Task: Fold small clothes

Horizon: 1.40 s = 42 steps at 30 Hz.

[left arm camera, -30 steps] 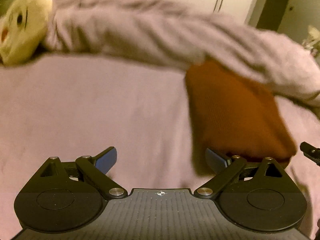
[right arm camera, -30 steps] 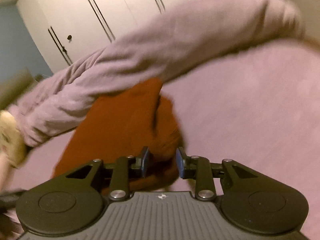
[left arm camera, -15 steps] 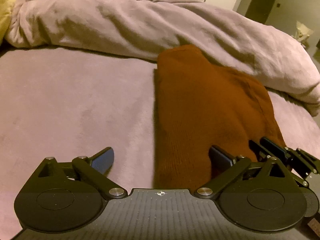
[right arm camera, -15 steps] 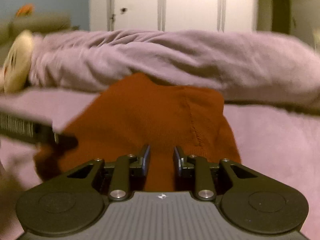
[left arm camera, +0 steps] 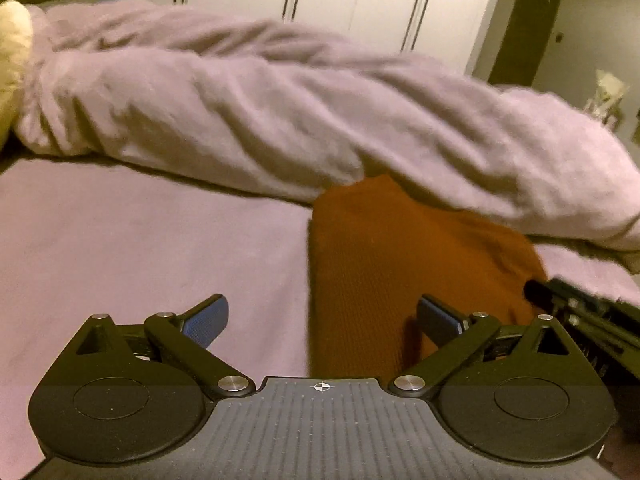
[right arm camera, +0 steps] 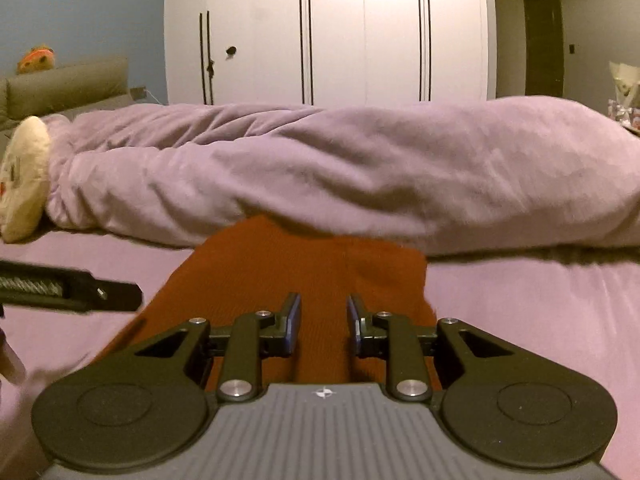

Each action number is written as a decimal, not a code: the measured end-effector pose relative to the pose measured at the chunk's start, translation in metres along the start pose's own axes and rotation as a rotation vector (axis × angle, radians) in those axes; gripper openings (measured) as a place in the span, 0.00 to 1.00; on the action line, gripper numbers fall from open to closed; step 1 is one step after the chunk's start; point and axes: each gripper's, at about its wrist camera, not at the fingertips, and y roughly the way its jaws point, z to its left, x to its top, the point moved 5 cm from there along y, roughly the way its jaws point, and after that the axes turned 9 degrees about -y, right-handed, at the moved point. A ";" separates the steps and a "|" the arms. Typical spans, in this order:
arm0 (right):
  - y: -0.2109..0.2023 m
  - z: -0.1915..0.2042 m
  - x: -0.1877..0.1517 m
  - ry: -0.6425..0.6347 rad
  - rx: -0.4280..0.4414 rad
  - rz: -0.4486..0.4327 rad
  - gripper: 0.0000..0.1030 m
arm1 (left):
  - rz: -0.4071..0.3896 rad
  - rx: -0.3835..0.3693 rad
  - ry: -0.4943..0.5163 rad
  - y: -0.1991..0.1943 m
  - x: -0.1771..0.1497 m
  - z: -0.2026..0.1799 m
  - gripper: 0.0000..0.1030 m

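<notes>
The rust knit garment (right arm camera: pixel 288 280) lies flat on the lilac sheet (left arm camera: pixel 140 240), lower centre in the right wrist view and centre right in the left wrist view, its far end tucked against the rolled lilac duvet (right arm camera: pixel 340 172).

A second ago the right view was tilted, with the duvet running diagonally; now it is level and the duvet lies straight across. The right gripper (right arm camera: pixel 323 320) has just been narrowing its jaws: they stand a little apart, low over the garment, and I cannot tell whether the pads touch the cloth.

The left gripper (left arm camera: pixel 322 320) has its fingers spread wide, gripping nothing. Earlier the garment sat at the frame's right; now its left edge runs down between the fingers. The right gripper shows at the left view's right edge, the left gripper at the right view's left edge. A cream plush (right arm camera: pixel 24 184) lies at far left.
</notes>
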 end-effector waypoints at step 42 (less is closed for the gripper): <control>0.055 -0.098 -0.082 0.834 0.390 0.229 0.45 | 0.318 -0.366 -0.259 0.052 -0.021 0.028 0.99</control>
